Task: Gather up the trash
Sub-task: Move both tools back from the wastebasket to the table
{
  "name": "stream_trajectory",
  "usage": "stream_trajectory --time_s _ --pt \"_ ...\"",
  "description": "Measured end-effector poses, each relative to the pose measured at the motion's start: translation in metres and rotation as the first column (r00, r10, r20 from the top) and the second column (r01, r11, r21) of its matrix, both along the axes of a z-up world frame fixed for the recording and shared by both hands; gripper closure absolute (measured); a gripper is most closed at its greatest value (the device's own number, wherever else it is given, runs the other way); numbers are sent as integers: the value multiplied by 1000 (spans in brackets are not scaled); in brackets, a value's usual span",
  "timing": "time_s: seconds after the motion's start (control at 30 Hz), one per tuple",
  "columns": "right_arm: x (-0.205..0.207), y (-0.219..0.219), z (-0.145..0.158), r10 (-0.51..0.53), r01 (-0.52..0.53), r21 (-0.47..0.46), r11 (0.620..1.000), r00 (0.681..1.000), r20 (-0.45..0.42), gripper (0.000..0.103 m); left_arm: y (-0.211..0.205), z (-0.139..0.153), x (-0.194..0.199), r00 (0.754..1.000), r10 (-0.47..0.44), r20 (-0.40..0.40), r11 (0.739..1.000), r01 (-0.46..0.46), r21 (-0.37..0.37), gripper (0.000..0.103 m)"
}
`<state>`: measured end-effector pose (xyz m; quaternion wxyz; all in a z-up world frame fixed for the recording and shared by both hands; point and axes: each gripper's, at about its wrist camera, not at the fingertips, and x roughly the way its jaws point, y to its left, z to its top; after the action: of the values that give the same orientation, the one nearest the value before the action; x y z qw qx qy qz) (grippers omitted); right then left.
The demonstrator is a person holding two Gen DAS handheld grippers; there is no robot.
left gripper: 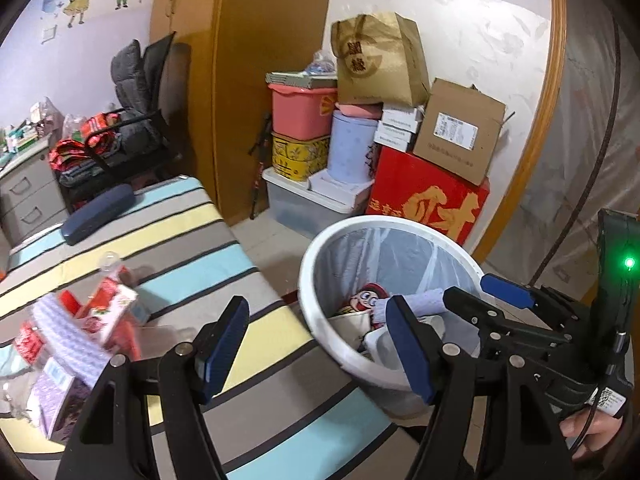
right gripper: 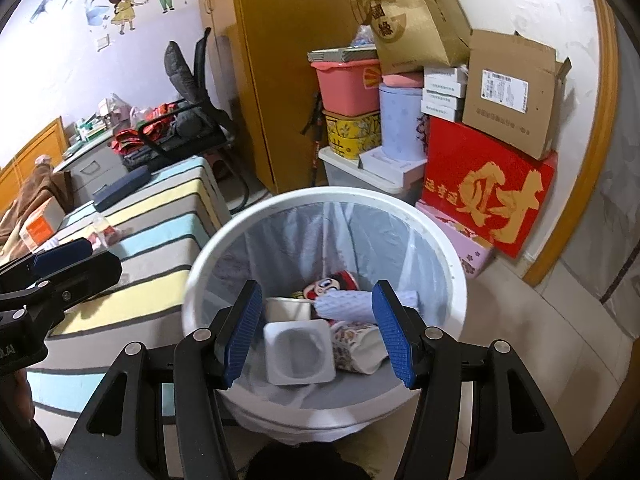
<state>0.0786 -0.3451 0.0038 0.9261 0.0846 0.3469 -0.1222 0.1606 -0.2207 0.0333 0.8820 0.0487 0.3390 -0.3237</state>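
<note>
1. Presently: my right gripper hangs over the white bin, jaws parted about halfway, nothing between the pads. The square white tray lies below them inside the bin, apart from them.
2. My left gripper stands over the edge of the striped table cover, beside the bin; jaws likewise half open and empty.
3. Bin contents: white tray, patterned paper cup, lilac ribbed wrapper, a cartoon-face packet, all on a pale liner.
4. Step in hand, as I judge it: between deposits, with both grippers free to fetch more.
5. Trash not yet collected: red-and-white carton, lilac wrapper and purple packets, heaped at the left of the table, blurred in the left view.
6. Next move calls for swinging my left gripper to that heap and closing squarely on the carton.
7. Room: a dark case lies farther along the table; stacked boxes, including a red box, stand against the wall behind the bin; wooden wardrobe, chair, tiled floor.
</note>
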Motion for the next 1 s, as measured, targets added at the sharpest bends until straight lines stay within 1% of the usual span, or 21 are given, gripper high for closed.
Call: stream_trajectory --time_s 0.3,0.57,0.73,0.9,1.0 --pt "3 30 6 54 -54 -7 999 998 30 44 37 7 -5 999 48 21 999 -47 -19 30" --pt "10 58 9 113 -112 -8 994 993 45 44 76 9 -5 992 118 37 993 -117 -28 30" --pt "19 76 11 168 -167 -13 986 984 53 44 112 10 -4 982 183 53 983 -182 -21 30" --pt "30 97 12 224 -223 -16 975 973 55 44 149 9 5 963 263 55 965 -263 -14 29" --pt "34 106 13 248 -248 -15 969 967 58 44 166 8 8 955 292 55 956 -292 -15 29"
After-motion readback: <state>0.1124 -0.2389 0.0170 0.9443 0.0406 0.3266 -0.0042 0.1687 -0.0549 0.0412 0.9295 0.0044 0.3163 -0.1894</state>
